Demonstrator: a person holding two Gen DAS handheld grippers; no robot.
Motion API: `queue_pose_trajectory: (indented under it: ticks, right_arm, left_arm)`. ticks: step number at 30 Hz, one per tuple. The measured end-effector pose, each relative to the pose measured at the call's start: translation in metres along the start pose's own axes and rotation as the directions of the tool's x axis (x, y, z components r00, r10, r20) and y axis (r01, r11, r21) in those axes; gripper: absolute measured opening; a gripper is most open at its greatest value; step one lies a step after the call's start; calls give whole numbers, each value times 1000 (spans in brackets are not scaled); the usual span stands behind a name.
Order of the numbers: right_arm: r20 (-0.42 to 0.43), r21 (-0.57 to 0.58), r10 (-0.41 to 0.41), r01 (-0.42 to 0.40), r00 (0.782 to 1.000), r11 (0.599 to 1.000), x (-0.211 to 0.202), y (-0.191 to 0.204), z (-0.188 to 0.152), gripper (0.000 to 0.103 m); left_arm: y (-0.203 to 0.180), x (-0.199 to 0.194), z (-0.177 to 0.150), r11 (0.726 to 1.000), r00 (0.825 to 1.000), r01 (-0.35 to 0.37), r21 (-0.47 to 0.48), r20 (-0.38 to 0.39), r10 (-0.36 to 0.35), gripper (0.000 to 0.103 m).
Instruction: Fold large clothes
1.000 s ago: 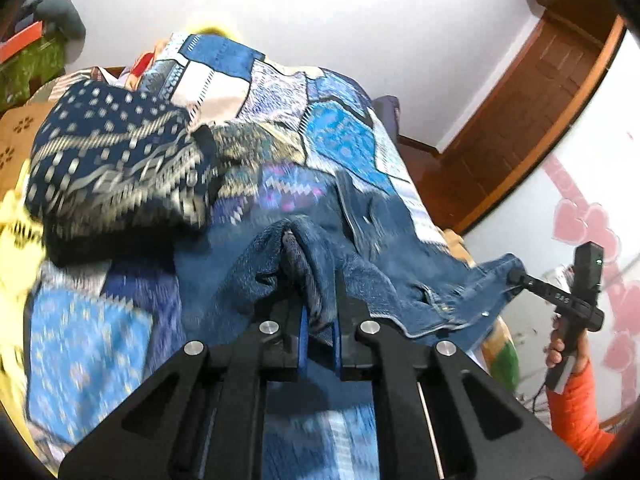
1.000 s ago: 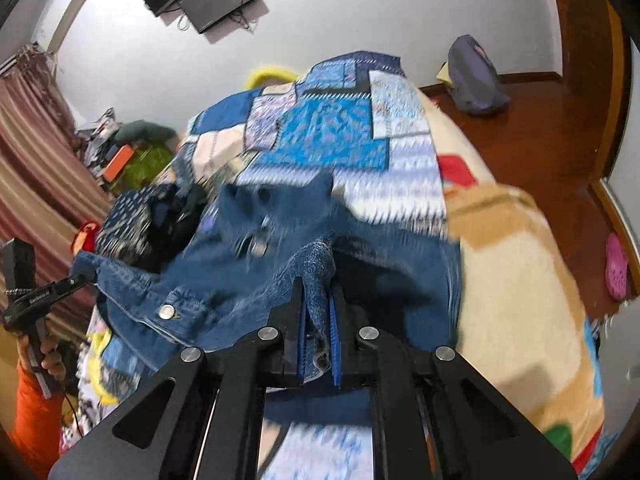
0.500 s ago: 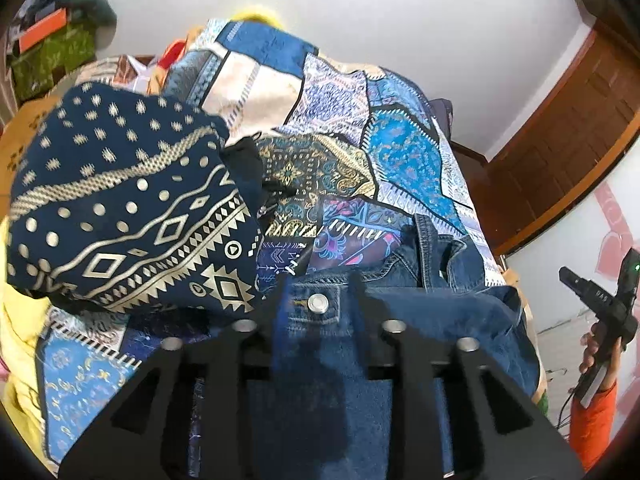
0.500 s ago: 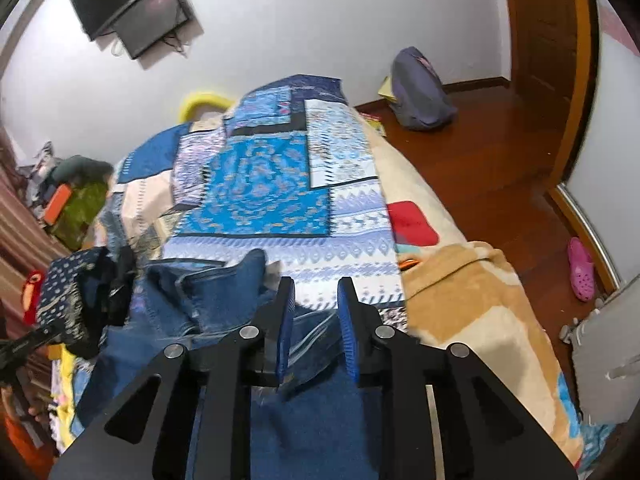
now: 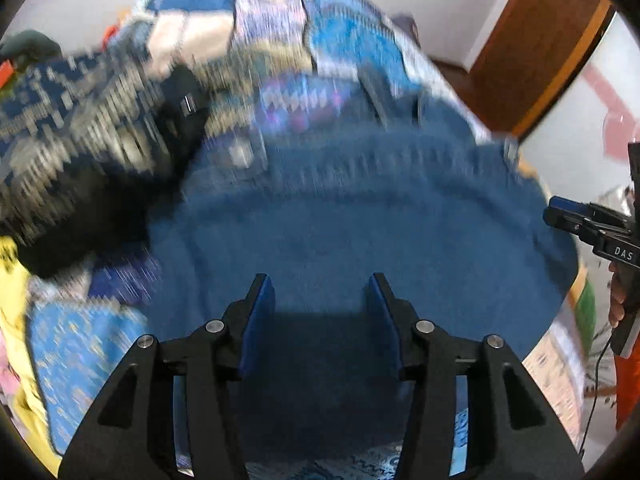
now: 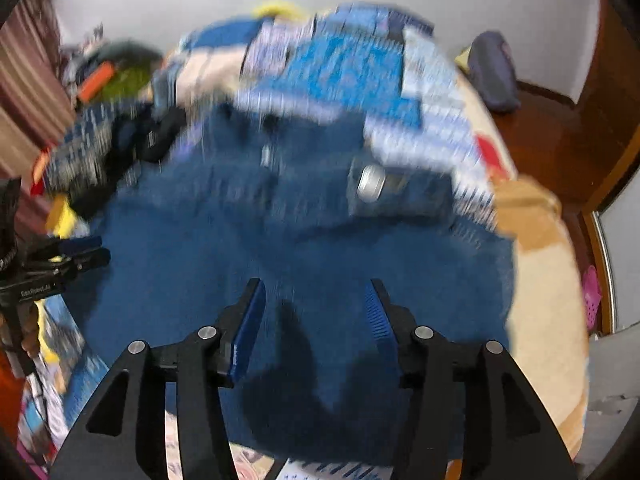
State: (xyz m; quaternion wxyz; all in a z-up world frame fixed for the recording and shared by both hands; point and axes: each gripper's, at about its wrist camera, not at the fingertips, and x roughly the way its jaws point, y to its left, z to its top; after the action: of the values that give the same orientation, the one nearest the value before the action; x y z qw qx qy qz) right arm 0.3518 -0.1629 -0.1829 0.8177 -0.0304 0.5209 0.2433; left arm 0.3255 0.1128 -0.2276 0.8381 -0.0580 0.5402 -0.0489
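A blue denim jacket lies spread flat on the patchwork bedspread; it also shows in the right wrist view, with a metal button near its far edge. My left gripper is open and empty just above the denim. My right gripper is open and empty above the denim too. Each gripper shows at the edge of the other's view: the right gripper, the left gripper. Both views are motion-blurred.
A dark navy patterned garment lies in a heap left of the jacket. A beige blanket covers the bed's right side. A grey bag sits on the wooden floor by the wall. A wooden door is at right.
Both grippers held bunched denim a second ago, then opened and let it go. The jacket now lies flat, and both grippers have pulled back over it with jaws wide.
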Motion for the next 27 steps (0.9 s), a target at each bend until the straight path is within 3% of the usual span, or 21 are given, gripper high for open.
queue_pose_trajectory:
  ticks: [2, 4, 6, 10, 12, 17, 19, 22, 27]
  right_arm:
    - [-74, -6, -19, 18, 997, 1000, 18, 2, -17, 48]
    - [-30, -2, -24, 24, 999, 1000, 16, 0, -32, 52]
    - [-7, -5, -48, 48, 999, 999, 8, -1, -39, 61]
    - [-4, 3, -56, 56, 998, 998, -8, -1, -42, 61]
    - [-4, -1, -72, 71, 997, 997, -13, 2, -43, 61]
    - [33, -46, -79, 81, 996, 996, -25, 22, -39, 61]
    - [49, -54, -64, 67, 997, 996, -28, 29, -36, 62]
    - [70, -72, -51, 56, 996, 996, -33, 42, -34, 61]
    - [69, -109, -60, 67, 996, 992, -26, 61, -31, 62]
  left_arm:
    - [2, 1, -17, 1000, 998, -14, -23, 56, 15, 57]
    - [7, -7, -25, 999, 996, -7, -50, 89, 12, 59]
    - [10, -14, -32, 996, 995, -34, -78, 94, 41, 69]
    - [18, -29, -58, 992, 989, -90, -91, 107, 100, 71]
    - [25, -41, -69, 988, 986, -87, -130, 129, 104, 82]
    - [48, -69, -92, 959, 970, -87, -270, 195, 143, 82]
    - [58, -68, -97, 942, 977, -31, -333, 190, 99, 83]
    - [70, -58, -105, 899, 982, 103, -425, 187, -24, 83]
    - [76, -31, -105, 811, 958, 278, -515, 208, -196, 83]
